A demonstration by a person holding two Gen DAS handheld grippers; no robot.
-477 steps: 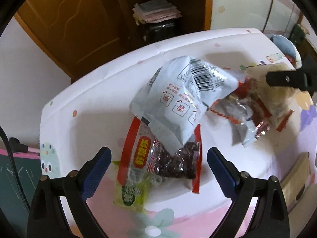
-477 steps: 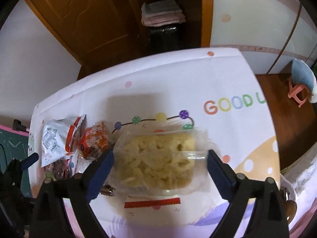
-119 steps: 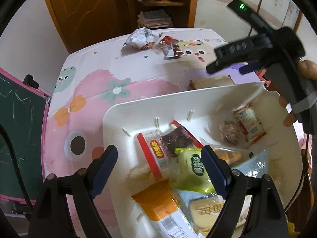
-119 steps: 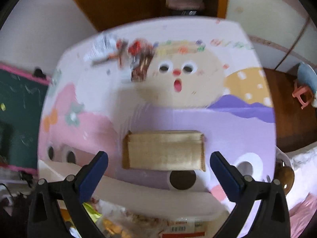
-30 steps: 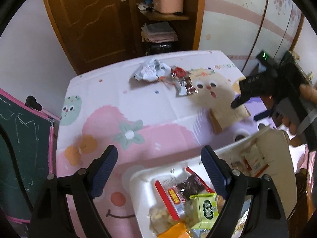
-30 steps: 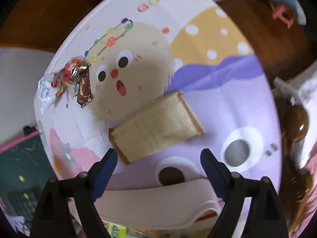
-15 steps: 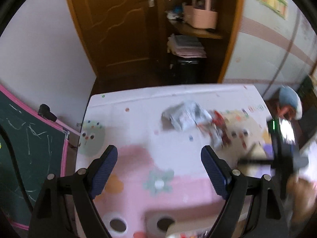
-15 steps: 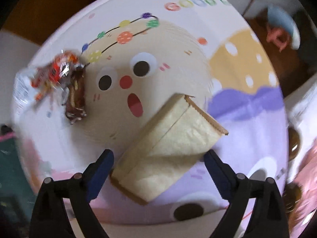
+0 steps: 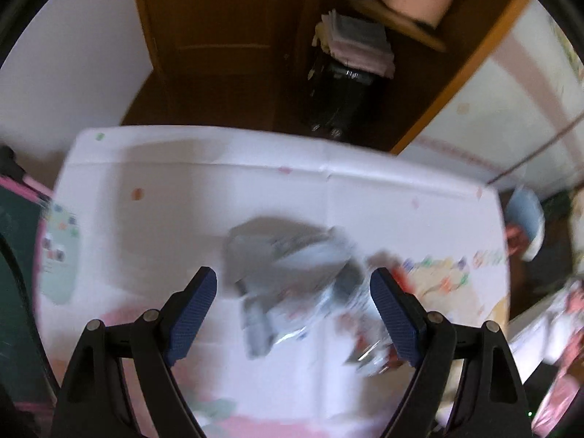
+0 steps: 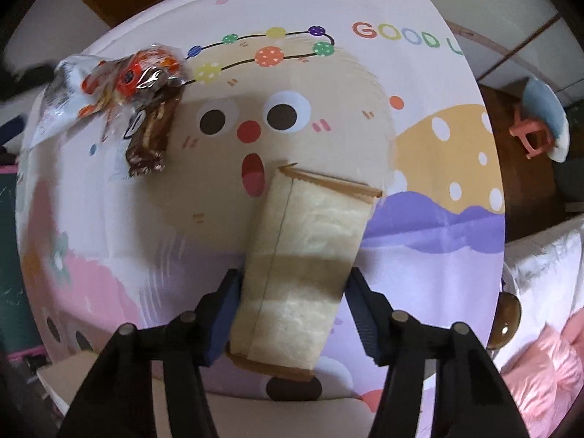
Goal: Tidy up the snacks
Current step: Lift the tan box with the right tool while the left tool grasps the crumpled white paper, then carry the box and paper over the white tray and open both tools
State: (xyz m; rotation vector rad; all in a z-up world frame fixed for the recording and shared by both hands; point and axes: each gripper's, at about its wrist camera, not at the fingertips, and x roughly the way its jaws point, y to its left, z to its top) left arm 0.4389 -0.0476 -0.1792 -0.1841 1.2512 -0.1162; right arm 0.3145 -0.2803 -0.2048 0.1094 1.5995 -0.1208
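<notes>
In the right wrist view a long tan bread packet [image 10: 314, 226] lies on the cartoon table mat [image 10: 438, 146]. My right gripper [image 10: 294, 277] points down over its near half, jaws closing, and both blue pads touch the packet's sides. The left wrist view is blurred. In it my left gripper [image 9: 292, 281] hangs open above a crumpled grey-white snack bag [image 9: 284, 255], with nothing between the pads. Red-wrapped snacks [image 9: 379, 328] lie just right of that bag.
At the mat's far left lie an orange-wrapped snack [image 10: 135, 69], a brown bar [image 10: 149, 138] and the white bag [image 10: 54, 102]. A white bin's rim [image 10: 146, 401] shows at the near edge. A dark shelf unit [image 9: 346, 73] stands beyond the table.
The left gripper swept away from the bin to the table's far end, over the grey bag. The right gripper rolled, and its jaws narrowed onto the tan packet, which is now lengthwise between them.
</notes>
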